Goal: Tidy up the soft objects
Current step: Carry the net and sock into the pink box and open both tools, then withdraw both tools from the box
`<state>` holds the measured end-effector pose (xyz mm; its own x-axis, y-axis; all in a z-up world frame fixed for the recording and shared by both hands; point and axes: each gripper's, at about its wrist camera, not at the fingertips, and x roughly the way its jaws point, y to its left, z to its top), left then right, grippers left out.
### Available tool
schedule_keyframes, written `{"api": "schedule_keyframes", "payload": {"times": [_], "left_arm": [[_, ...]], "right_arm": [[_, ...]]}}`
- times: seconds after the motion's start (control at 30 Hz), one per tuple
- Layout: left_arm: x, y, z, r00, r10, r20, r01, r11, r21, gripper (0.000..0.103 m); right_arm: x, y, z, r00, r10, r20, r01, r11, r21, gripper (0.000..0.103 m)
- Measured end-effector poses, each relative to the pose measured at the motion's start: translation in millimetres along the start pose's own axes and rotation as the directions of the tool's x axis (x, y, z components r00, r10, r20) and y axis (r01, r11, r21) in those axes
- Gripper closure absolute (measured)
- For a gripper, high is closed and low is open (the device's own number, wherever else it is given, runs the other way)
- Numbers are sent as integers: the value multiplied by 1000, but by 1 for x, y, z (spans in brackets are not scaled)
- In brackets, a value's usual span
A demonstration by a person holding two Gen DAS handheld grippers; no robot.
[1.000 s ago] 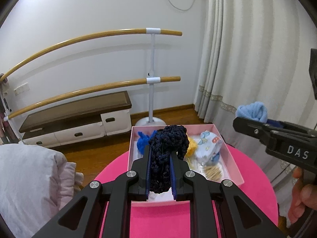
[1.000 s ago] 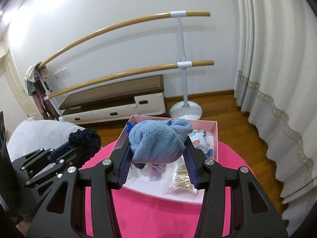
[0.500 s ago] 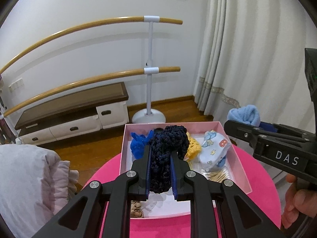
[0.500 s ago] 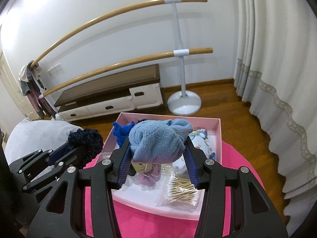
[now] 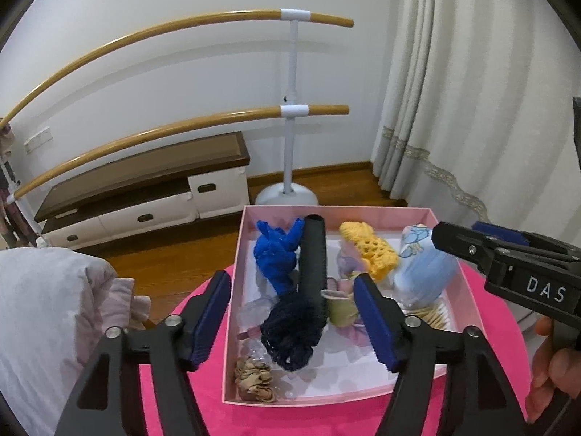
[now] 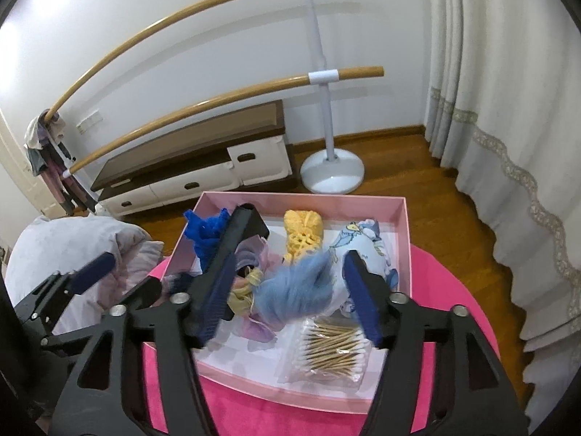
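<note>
- An open pink cardboard box [image 5: 459, 276] with a white floor sits on a round table covered in bright pink cloth [image 5: 483, 396].
- Along the far wall of the box lie a royal-blue knitted piece [image 5: 272, 254], a yellow crocheted piece [image 5: 370, 249] and a white pouch printed with blue cartoon figures [image 6: 366, 247].
- In the middle is a jumble of lilac and pale yellow soft pieces [image 6: 250, 287]; a beige scrunchie [image 5: 254, 378] lies in the near left corner, seen from the left wrist, and a clear bag of cotton swabs [image 6: 332, 345] lies at the near edge.
- The left gripper [image 5: 294, 321] has just been opening, and its blue-padded jaws stand apart; the dark navy knitted net piece [image 5: 292, 334] lies loose on the box floor between and below them, touched by neither pad.
- The right gripper [image 6: 285, 296] has likewise just been opening, its jaws apart over the box; the light blue fluffy cloth [image 6: 299, 292] shows as a blur between them, clear of both pads, above the lilac pieces and beside the printed pouch.
- A person's fingers [image 5: 555, 374] hold the right gripper's handle at the right edge of the left wrist view.
</note>
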<state>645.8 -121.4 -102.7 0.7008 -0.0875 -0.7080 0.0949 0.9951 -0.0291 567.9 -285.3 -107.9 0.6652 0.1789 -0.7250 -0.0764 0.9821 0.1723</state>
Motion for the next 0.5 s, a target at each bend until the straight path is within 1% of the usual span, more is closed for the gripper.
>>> {"api": "schedule_keyframes", "payload": {"times": [0.03,0.07,0.1,0.17,0.23,0.37,0.5], "left_arm": [[0,0,0,1000,2,-2,-2,1000,-2,32],[0,0,-2,1000,7,-1,-7,1000,-5,26],[0,1,-2,1000,13,2,-13,1000,-8,23],[-7,3,-7,999,23,23,-23,1000,-14,7],[-17,3,-13,998,32,49,-31,999,-16,0],[-42,1,-25,993,52,103,-52,999,-7,0],[-75,1,-47,985,57,163,-55,998,-12,0]], "right_arm": [[1,-1,-1,1000,3,-4,-3,1000,4,23],[3,-1,-2,1000,7,-7,-7,1000,8,12],[3,-1,-3,1000,8,-7,-8,1000,11,10],[1,-2,-6,1000,1,1,-1,1000,21,0],[-3,-2,-8,1000,-16,14,15,999,33,0],[-23,-2,-14,998,-41,57,37,998,58,0],[-59,2,-29,992,-47,120,41,997,59,0]]}}
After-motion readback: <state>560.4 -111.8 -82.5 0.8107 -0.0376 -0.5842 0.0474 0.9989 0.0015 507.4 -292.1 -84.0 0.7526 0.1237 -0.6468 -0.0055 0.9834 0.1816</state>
